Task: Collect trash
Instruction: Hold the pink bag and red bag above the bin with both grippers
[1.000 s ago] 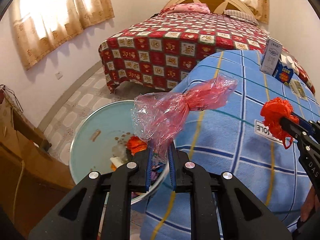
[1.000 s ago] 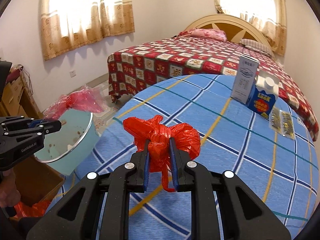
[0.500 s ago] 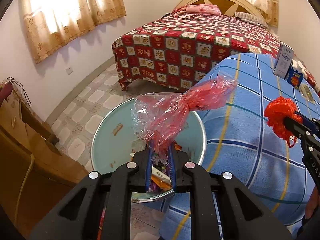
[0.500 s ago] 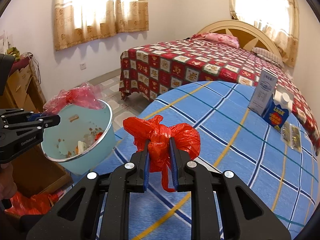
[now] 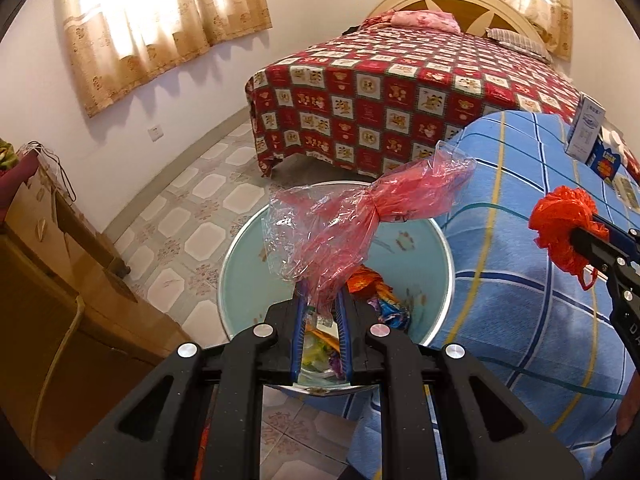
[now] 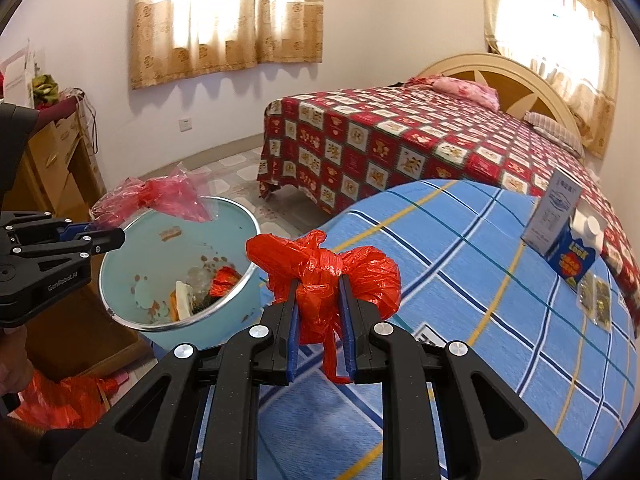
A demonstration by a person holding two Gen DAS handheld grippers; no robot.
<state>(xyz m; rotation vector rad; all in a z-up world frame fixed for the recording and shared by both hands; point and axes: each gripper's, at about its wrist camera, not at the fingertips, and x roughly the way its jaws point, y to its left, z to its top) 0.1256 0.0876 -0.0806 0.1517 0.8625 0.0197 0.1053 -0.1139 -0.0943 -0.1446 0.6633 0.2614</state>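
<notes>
Left tongs (image 5: 320, 304): clamped on a crumpled, see-through pink plastic bag (image 5: 360, 224), which sticks up and out past the tips.
Pink bag's place: held in the air over the open mouth of the bin, not touching its rim as far as the left wrist view shows.
Right tongs (image 6: 319, 296): clamped on a bunched red plastic bag (image 6: 324, 272); 1 thin strip of it hangs down between the blue pads.
Red bag's place: held above the edge of the blue checked cover (image 6: 460, 280), just beside the bin and a little to its right.
Bin (image 6: 132, 264): a round, pale blue bucket with a metal rim, standing on the tiled floor (image 5: 200, 216) right against the blue cover; wrappers and scraps lie in its bottom.
On the blue cover: 2 cartons at the far right, 1 white carton (image 6: 554, 208) and 1 blue carton (image 6: 576, 256), touching each other, with 2 small flat packets (image 6: 596, 296) just in front of them.
Behind: a bed (image 6: 400, 140) under a red checked spread, well apart from the bin.
Left side: a wooden cabinet (image 5: 52, 280) near the bin.
</notes>
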